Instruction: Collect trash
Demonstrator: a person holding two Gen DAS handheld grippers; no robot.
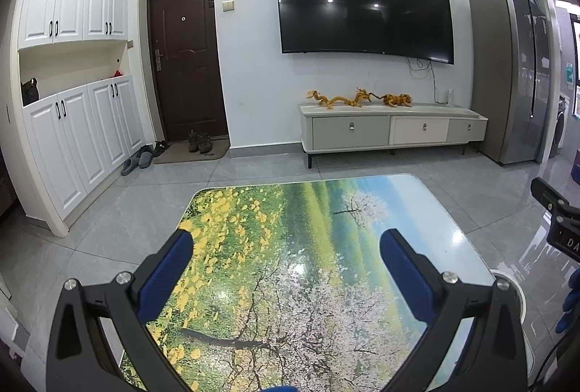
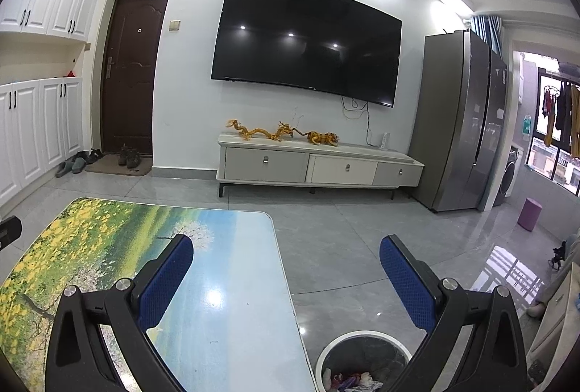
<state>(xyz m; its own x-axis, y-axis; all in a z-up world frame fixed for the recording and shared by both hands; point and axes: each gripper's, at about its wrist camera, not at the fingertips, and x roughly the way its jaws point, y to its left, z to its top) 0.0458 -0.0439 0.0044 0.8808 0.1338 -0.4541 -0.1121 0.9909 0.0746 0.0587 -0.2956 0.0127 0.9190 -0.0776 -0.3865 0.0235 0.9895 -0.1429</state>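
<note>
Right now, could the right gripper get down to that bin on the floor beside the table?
Probably yes. The right gripper is open and holds nothing, and the trash bin stands just below it, off the table's right edge, its mouth uncovered. Nothing visible lies between them.

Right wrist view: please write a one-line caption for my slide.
Open right gripper above the landscape-print table, with a trash bin holding scraps beside the table.

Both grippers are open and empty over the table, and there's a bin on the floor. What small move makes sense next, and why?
Probably pull both grippers back and stop. The table shows no litter, the left gripper and right gripper hold nothing with jaws spread, and the bin beside the table already has scraps inside.
</note>
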